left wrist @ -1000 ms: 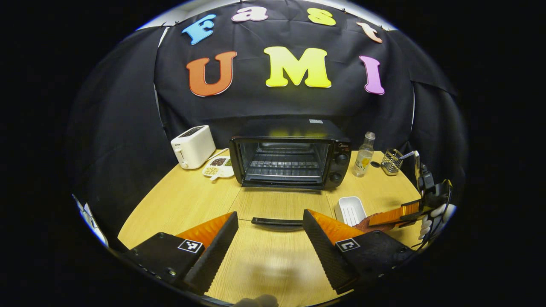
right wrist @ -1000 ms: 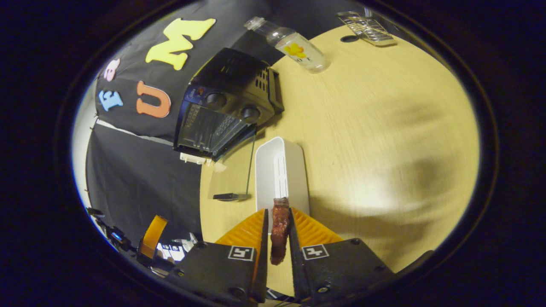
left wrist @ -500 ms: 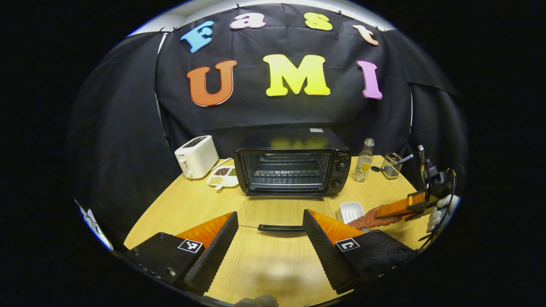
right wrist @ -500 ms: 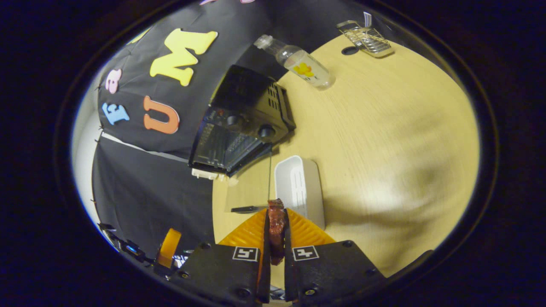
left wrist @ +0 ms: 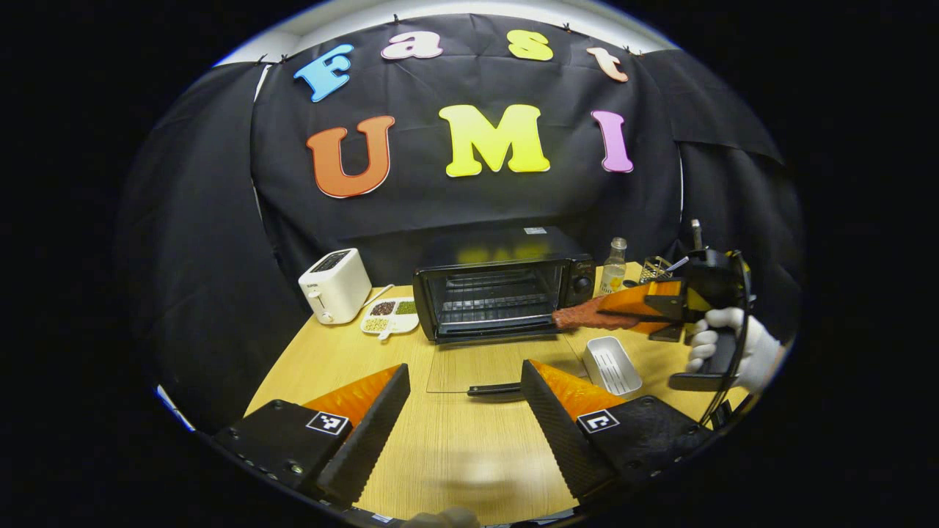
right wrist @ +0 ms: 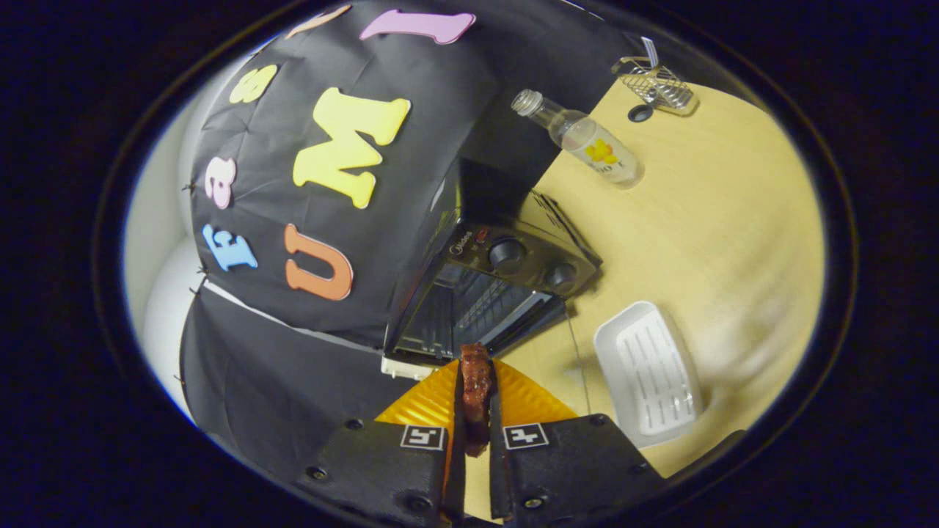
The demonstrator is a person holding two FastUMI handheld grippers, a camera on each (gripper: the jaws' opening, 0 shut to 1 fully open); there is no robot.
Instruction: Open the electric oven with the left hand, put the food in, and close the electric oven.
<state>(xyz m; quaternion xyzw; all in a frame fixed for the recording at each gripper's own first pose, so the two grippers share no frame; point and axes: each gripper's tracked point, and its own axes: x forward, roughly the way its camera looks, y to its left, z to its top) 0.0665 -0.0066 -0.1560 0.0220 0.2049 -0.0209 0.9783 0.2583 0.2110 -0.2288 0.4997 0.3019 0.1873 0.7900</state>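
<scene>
Raised since a second ago: right gripper clamped on meat strip, tip now level with oven mouth (door down flat). Oven badge too blurred to read. Left gripper spread wide, holding nothing, over table. White tray beside door.

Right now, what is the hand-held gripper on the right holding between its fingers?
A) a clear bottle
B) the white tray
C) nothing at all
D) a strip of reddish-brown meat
D: the right hand-held gripper is shut on a strip of reddish-brown meat, whose tip points at the open oven, while the white tray sits empty on the table and the clear bottle stands apart, farther back.
</scene>
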